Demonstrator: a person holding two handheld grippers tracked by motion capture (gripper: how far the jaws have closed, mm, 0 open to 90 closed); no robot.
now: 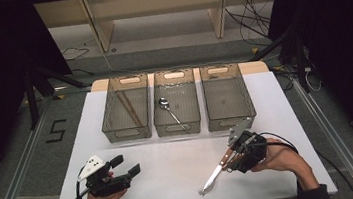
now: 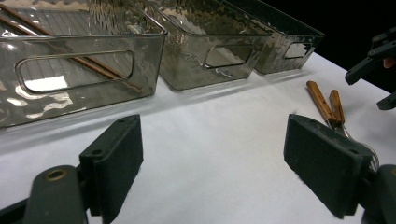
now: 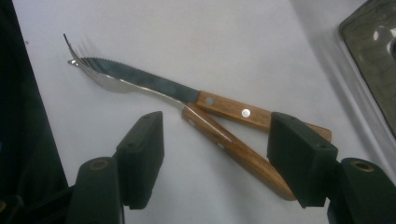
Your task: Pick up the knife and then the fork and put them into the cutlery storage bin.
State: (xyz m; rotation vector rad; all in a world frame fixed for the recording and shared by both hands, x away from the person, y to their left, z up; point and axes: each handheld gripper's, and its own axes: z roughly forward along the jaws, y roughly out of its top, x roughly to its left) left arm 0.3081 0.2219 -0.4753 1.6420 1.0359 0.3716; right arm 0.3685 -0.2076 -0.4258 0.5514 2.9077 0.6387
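A serrated knife (image 3: 140,79) and a fork (image 3: 224,142), both with wooden handles, lie crossed on the white table (image 1: 172,170) at the front right. My right gripper (image 3: 219,158) hovers low over their handles with one jaw on each side, open, pads apart from the wood. In the high view the right gripper (image 1: 229,161) points down-left at the cutlery (image 1: 213,176). My left gripper (image 1: 126,165) rests at the front left, open and empty. The left gripper (image 2: 217,163) faces the bins, with the two handles (image 2: 322,102) off to its right.
Three clear grey bins stand in a row at the back of the table. The left bin (image 1: 109,122) holds chopsticks (image 1: 129,107), the middle bin (image 1: 188,113) a spoon (image 1: 168,108), and the right bin (image 1: 227,98) looks bare. Bare tabletop lies between my hands.
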